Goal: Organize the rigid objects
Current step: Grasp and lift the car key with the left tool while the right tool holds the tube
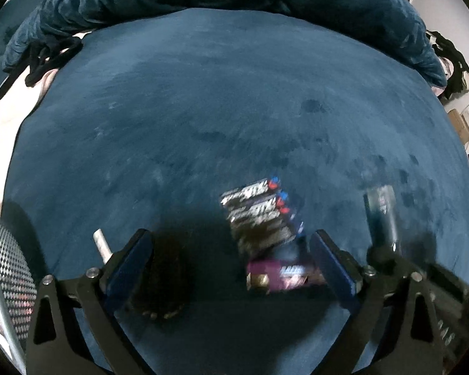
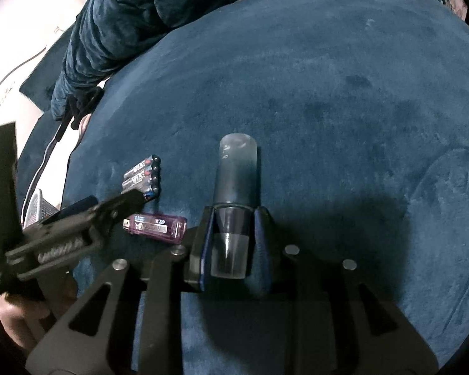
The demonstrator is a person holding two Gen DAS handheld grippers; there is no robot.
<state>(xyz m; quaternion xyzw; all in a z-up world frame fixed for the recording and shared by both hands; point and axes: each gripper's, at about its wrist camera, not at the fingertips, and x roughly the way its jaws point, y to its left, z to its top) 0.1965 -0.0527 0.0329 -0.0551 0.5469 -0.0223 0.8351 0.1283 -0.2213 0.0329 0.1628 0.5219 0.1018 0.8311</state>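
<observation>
Two grippers worked over the blue cloth [image 2: 328, 78]. The right gripper [image 2: 234, 218] was clamped on a clear tube [image 2: 237, 172], its pads pinching only the near end, so the long free end could swing or slip out (smooth plastic, by the look of it). The left gripper [image 1: 231, 250] hung with jaws wide apart and empty above the batteries [image 1: 259, 215] and the purple lighter [image 2: 156, 226]. Both lay close together; closing there might nudge the batteries out of line.
</observation>
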